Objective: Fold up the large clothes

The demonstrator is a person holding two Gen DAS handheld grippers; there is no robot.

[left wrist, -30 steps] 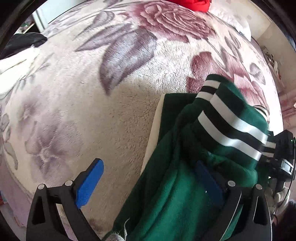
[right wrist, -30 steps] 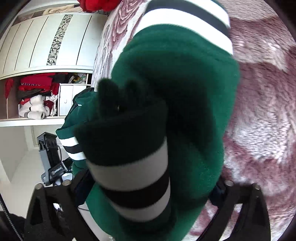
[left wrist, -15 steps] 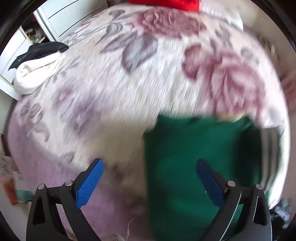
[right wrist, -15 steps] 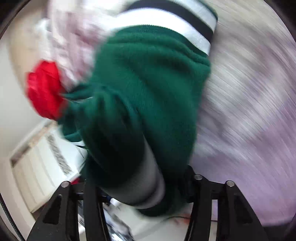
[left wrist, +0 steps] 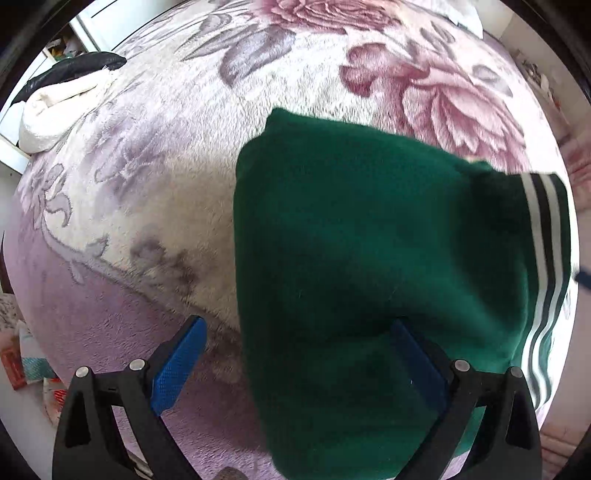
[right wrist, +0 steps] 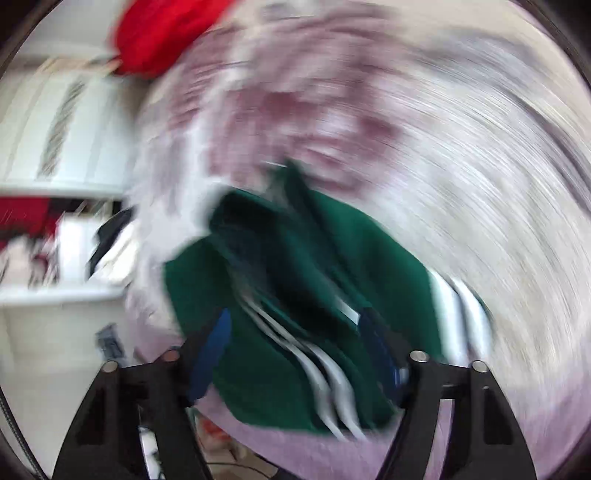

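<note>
In the left wrist view, the left gripper (left wrist: 295,326) pointed down with its jaws released and wide, gripping nothing; one blue pad hung over the bare floral blanket (left wrist: 147,184) and the other over the near part of the green sweater (left wrist: 351,240). The sweater lay folded into a rough rectangle on the blanket, with its striped hem (left wrist: 546,240) along the far side from that gripper. To finish this fold well, you needed to keep the pads clear of the pile while checking that the long edge beside the bare blanket ran straight and that no layer stuck out. Open blanket surrounded the sweater on three sides, giving room to slide or turn it; a heap of white and black clothes (left wrist: 55,99) sat well apart at the bed's far corner, and the mattress edge ran close below the gripper, so any pull toward you risked dragging cloth off the bed. In the right wrist view, heavy blur limited what could be read. The right gripper (right wrist: 295,321) had just been opening its jaws, and they stood wide; the sweater (right wrist: 369,251) showed between the fingers but appeared to lie on the blanket (right wrist: 480,166) beyond them, not pinched. A red garment (right wrist: 159,33) lay near the far end of the bed, and a white wardrobe (right wrist: 74,122) stood past the bed's side, limiting the swing room there.
</note>
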